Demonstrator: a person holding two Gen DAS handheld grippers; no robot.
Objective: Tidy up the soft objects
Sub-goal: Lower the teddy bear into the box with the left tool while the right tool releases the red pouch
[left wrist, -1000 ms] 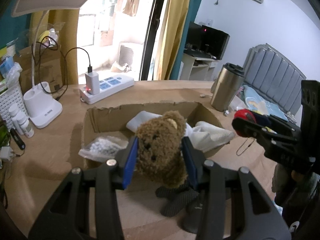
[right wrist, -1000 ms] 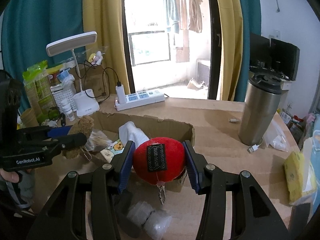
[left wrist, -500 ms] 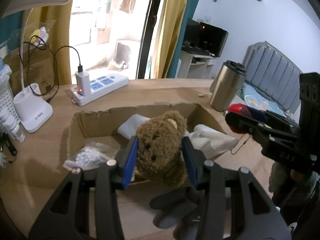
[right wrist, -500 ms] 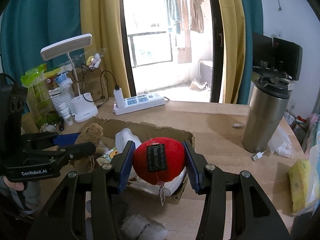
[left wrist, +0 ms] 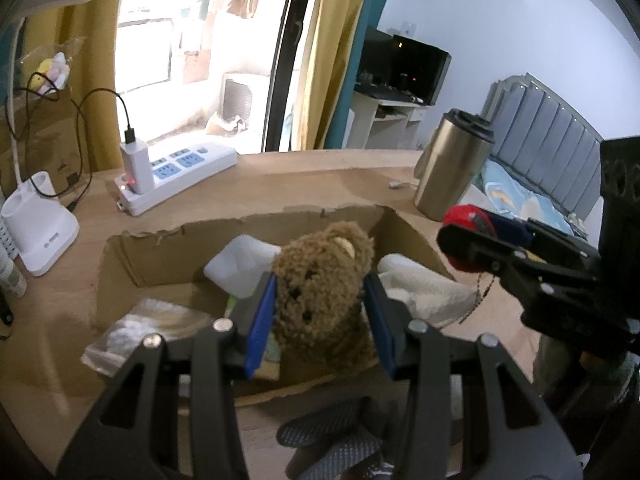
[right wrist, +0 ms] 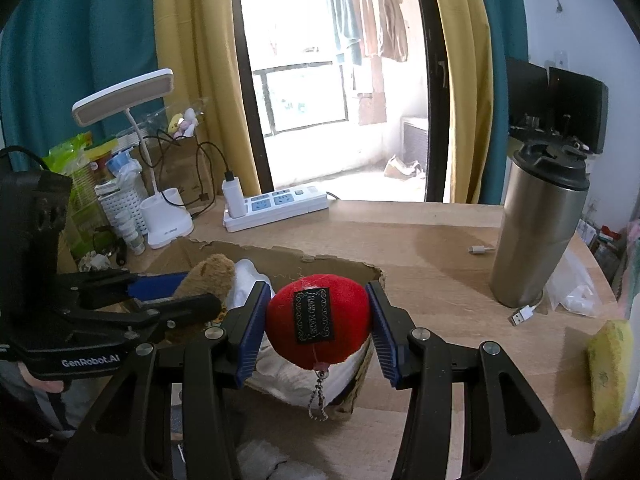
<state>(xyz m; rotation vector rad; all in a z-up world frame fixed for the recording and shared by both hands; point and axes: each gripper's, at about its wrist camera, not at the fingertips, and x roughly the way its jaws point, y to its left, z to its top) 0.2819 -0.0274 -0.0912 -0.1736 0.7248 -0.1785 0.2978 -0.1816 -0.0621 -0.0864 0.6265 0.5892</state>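
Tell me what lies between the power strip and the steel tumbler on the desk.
Mostly bare desk. In the right wrist view, only a small white cable plug lies between the power strip and the steel tumbler, near the tumbler.

Daylit balcony door [right wrist: 340, 80], yellow curtains [right wrist: 192, 60] (teal behind), wooden desk [right wrist: 432, 240].

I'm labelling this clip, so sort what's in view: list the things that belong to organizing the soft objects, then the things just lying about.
Part of the job:
- brown teddy bear, held in the left gripper
- red plush ball, held in the right gripper
- cardboard box
- white cloth in the box

Just lying about:
- steel tumbler
- power strip
- desk lamp
- yellow sponge
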